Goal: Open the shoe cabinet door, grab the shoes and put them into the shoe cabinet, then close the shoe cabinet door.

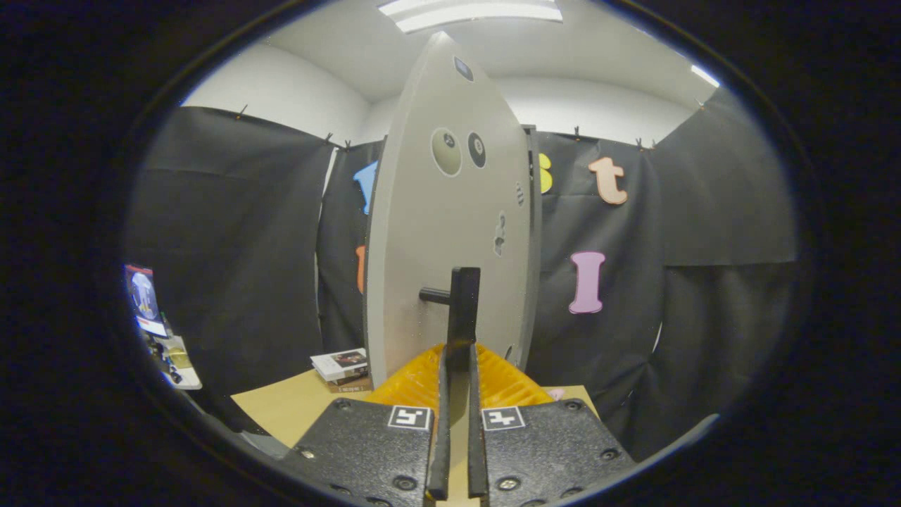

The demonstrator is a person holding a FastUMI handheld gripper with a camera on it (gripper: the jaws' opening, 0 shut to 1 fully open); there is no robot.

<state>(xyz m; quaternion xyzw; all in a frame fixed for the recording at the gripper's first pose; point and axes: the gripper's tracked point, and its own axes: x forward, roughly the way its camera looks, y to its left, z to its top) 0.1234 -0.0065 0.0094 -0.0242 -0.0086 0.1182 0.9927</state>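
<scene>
The grey shoe cabinet door stands right in front of me, swung out and seen at a slant, with round stickers high on its face. Its black bar handle stands upright on a short peg. My gripper is shut on the lower end of this handle. The ribbed orange fingers press against it from both sides, leaving only a thin gap between the black finger plates behind them.
A tan tabletop lies below and to the left of the fingers. A small stack of books sits on it beside the door's lower edge. Some boxed items stand far off to the left.
</scene>
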